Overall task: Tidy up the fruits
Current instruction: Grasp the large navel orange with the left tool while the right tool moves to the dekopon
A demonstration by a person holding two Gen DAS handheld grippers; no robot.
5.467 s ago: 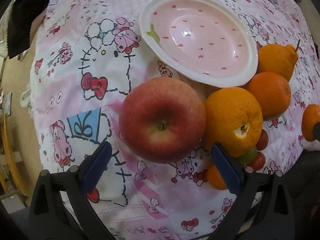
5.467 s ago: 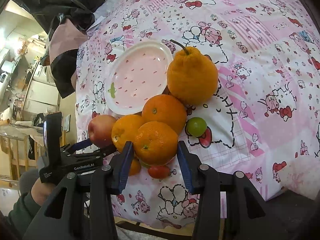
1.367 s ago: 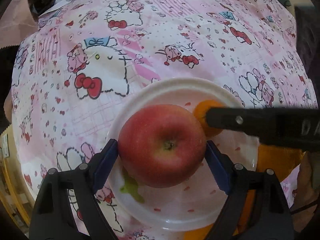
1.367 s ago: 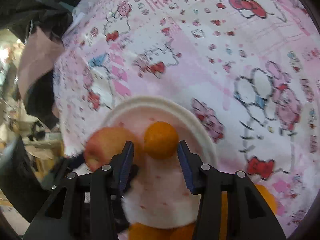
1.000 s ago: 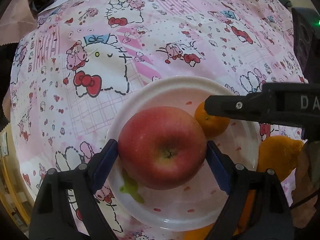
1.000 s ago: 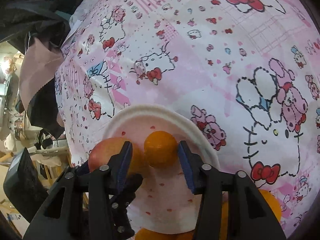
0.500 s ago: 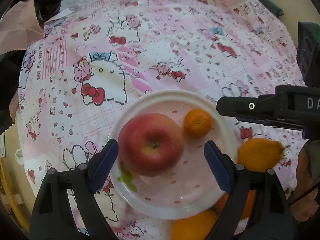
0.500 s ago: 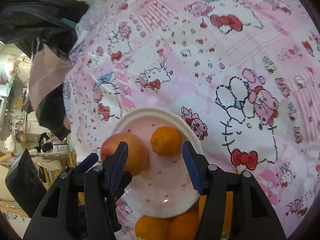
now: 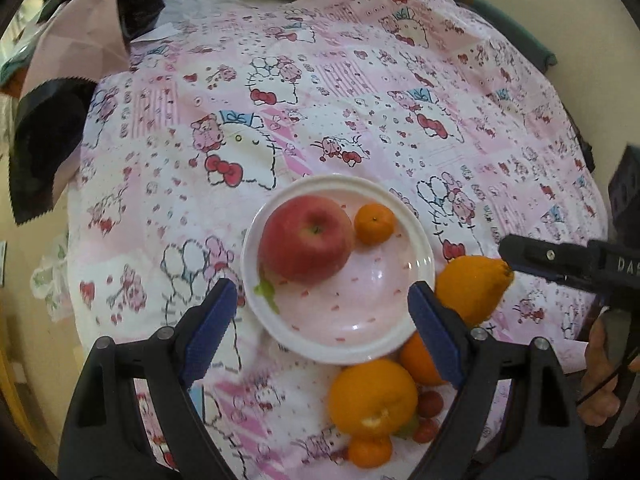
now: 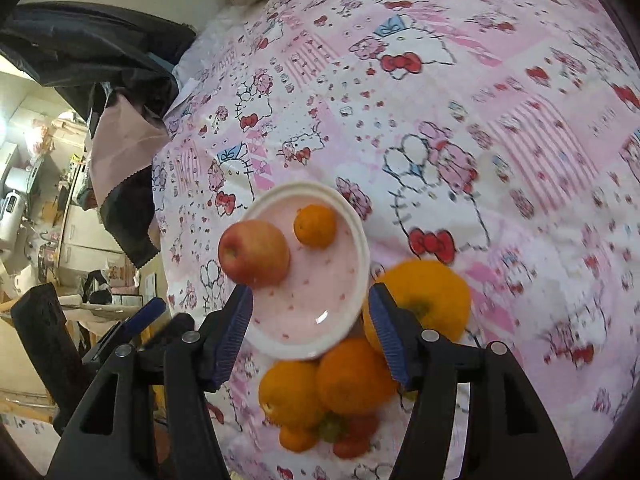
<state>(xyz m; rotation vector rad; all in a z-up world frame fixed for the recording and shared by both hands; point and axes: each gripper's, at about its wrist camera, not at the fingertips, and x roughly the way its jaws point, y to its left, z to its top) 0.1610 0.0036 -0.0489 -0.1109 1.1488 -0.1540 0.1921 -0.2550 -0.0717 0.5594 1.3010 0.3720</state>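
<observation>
- Both grippers have pulled back from the plate (image 9: 416,240) since a second ago, when the left one flanked the apple and the right one flanked the small mandarin; both fruits now sit free on the plate.
- Tablecloth (image 9: 360,92) — pink, printed with cartoon cats and bows — lies under the plate on every side.
- Left gripper (image 9: 324,320) is spread wide with nothing between its blue pads, which straddle the near half of the plate, above it.
- Right gripper (image 10: 310,330) is likewise parted and holds nothing; its pads frame the near edge of the plate in the right wrist view. In the left wrist view it enters from the right of the plate as a black bar.
- Plate is white-rimmed with a pink speckled centre; its near half is bare.
- Apple (image 9: 306,238), red, rests on the far-left part of the plate, stem dimple up.
- Pear-shaped citrus (image 9: 472,288) lies on the cloth just beside the plate's right rim.
- 2 oranges (image 9: 372,396) lie on the cloth just off the plate's near-right edge, close together.
- Small mandarin (image 9: 375,224) sits on the far part of the plate, just right of the apple — whether they touch is unclear.
- Smaller red and green fruits (image 10: 344,432) cluster nearer than the oranges, away from the plate, too blurred to name.
</observation>
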